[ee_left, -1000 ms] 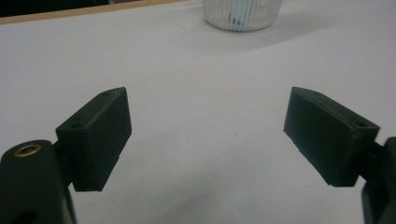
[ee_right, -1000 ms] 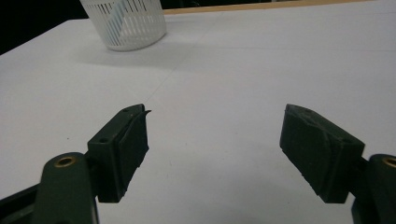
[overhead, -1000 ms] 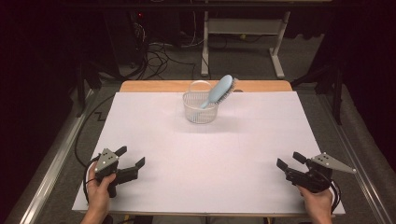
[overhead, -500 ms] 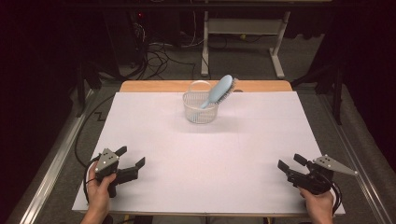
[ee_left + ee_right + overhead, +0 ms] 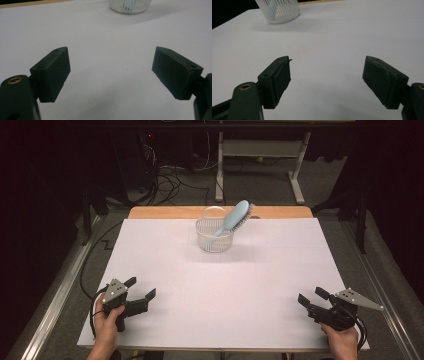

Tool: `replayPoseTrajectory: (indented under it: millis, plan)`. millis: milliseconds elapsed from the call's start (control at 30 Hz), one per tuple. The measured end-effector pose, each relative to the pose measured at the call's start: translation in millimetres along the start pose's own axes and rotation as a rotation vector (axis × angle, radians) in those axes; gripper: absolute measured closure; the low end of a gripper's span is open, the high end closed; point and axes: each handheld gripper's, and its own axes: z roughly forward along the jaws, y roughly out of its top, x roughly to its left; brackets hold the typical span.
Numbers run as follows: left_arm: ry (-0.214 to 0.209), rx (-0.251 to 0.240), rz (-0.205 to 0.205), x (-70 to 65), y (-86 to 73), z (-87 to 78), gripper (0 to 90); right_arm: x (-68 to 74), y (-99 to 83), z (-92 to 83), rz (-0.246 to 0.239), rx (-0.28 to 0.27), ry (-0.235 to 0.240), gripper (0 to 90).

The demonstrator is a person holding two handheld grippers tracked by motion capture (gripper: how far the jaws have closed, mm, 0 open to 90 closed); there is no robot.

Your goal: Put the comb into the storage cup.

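We see one hairbrush (image 5: 235, 218) with a light blue back and handle and a row of grey bristles along its right edge. It stands tilted in one small round basket (image 5: 214, 235) of clear, ribbed plastic, its handle down inside and its head leaning out over the rim toward the upper right. The basket sits on the white table (image 5: 220, 285), near the far edge and about in the middle. We count two grippers, one in each hand. The left gripper (image 5: 139, 288) is at the near left corner, the right gripper (image 5: 310, 297) at the near right corner, both well apart from the basket. The jaws of each stand wide apart and hold nothing; between them we see bare table.
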Motion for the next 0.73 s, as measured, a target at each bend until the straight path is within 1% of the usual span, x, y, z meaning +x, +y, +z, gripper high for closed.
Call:
replayPoseTrajectory:
  millis: [133, 233, 400, 600, 733]
  plan:
    - [-0.007, -0.002, 0.002, -0.8, 0.0, -0.4, 15.9, 4.7, 0.2, -0.4, -0.011, -0.002, -0.001, 23.0]
    - [-0.005, 0.001, -0.003, -0.3, 0.1, 0.5, 15.9, 6.1, 0.4, 0.1, -0.031, -0.003, 0.005, 23.0]
    - [-0.005, 0.005, -0.002, -1.0, 0.1, 1.3, 15.9, 4.5, 0.3, 0.3, -0.015, 0.002, 0.007, 22.9]
    - [-0.007, 0.001, -0.002, -0.7, 0.2, 0.7, 15.9, 5.1, 0.3, -0.7, -0.021, -0.004, 0.006, 22.9]
    - [-0.004, 0.003, -0.006, 0.3, 0.3, 1.4, 15.9, 4.1, 0.3, 0.3, -0.014, -0.002, 0.007, 22.9]
